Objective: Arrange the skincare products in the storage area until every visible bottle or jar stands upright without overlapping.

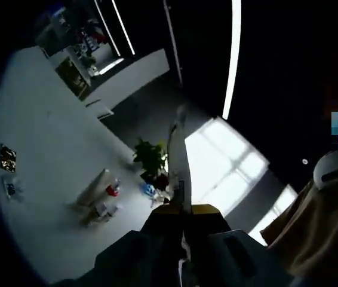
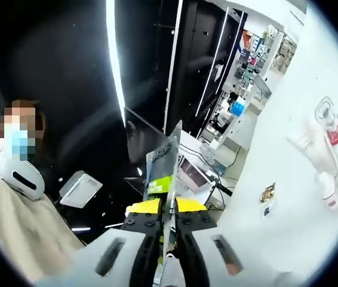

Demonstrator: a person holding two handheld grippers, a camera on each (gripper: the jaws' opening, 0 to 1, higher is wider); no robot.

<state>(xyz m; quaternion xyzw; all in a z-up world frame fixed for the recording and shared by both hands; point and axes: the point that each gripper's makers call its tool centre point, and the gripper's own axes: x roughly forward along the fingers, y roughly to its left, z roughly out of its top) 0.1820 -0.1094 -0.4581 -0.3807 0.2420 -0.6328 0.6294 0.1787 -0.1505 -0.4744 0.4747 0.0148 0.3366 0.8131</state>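
Two thin, flat things are what I'm pinching, one in each hand-held gripper, and both cameras are tipped away from any storage area.

In the left gripper view, a white surface (image 1: 49,137) fills the left side; I cannot tell whether it is a tabletop or a wall. Low on it, left of centre, sit a small box (image 1: 94,197), a red-capped bottle (image 1: 113,190), a blue item (image 1: 148,189) too small to name, and a potted plant (image 1: 151,158). At bottom centre my left hand-held gripper (image 1: 181,209) has its jaws pressed together on a thin sheet (image 1: 178,149), seen edge-on.

In the right gripper view, my right hand-held gripper (image 2: 168,209) at bottom centre clamps the lower edge of a flat packet (image 2: 162,164) with green and dark print. Far right, white bottles (image 2: 330,143) with red trim show against the same kind of white surface, well apart from the jaws.

I judge the packet light and limp, so it should be held low and squarely. The bottles look small, light and probably slick and tippy, so I would take them around the body below the cap with gentle pressure.
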